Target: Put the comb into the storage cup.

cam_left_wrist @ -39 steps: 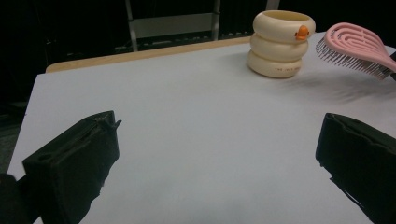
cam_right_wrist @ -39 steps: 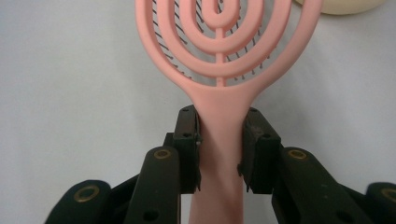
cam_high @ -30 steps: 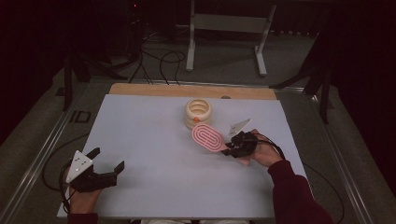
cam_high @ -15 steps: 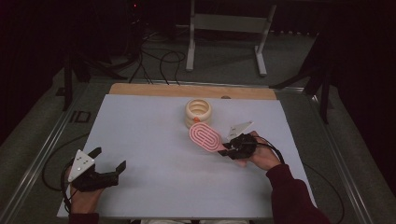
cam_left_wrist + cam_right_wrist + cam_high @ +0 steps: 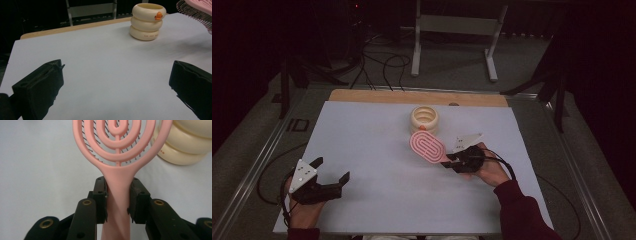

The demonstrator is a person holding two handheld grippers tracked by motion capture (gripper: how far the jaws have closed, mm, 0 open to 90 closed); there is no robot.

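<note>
Item one, pink hairbrush [image 5: 428, 146]: your right gripper [image 5: 451, 160] has its jaws clamped on the handle (the right gripper view shows both pads pressed flat against the neck just below the oval head), with the head angled up off the table toward ten o'clock from your hand. Item two, cream ringed holder [image 5: 424, 119]: stands upright on the white table [image 5: 377, 130], just beyond the brush head at about twelve o'clock from it, small orange mark on its upper ring, opening apparently unoccupied. Item three, left gripper [image 5: 331, 170]: jaws spread wide with nothing between them, resting low at the table's seven o'clock corner, well apart from both things. Progress, as a judgement: the pickup is done and the brush is carried close to the holder; what looks left is to bring the brush over the opening, settle it in, and release. Nothing yet sits inside the holder as far as you can see.
</note>
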